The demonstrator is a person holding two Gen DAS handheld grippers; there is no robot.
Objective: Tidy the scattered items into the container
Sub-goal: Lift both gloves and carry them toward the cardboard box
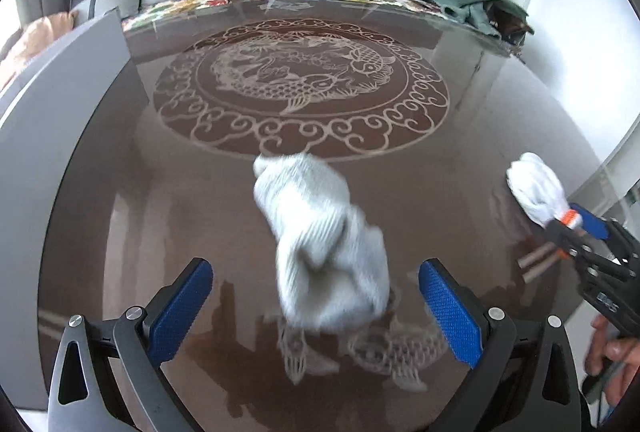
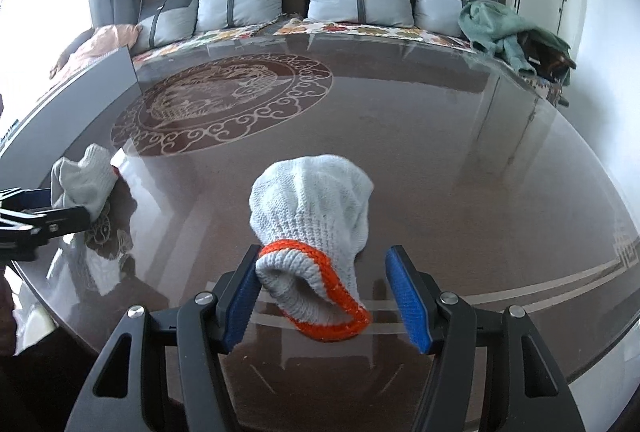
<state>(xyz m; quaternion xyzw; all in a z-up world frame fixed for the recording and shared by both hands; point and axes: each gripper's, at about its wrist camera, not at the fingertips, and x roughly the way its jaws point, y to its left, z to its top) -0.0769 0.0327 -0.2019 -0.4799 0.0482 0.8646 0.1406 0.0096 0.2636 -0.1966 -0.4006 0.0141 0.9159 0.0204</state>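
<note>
between left jaws: left gripper (image 1: 316,312) wide open around crumpled white glove (image 1: 324,244), holding nothing; a poor pinch could slip.
right view: right gripper (image 2: 320,296) open around orange-cuffed glove (image 2: 316,228), ungripped; closing may snag only the cuff.
container: grey wall (image 1: 60,104) far left.

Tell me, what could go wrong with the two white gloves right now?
The right claw is open around the orange-cuffed glove, which touches only one blue pad; closing might pinch just the cuff, so it could slip out. The left claw is open around a blurred glove, so a grab might miss. The glass table looks slick, so a nudged glove could slide.
</note>
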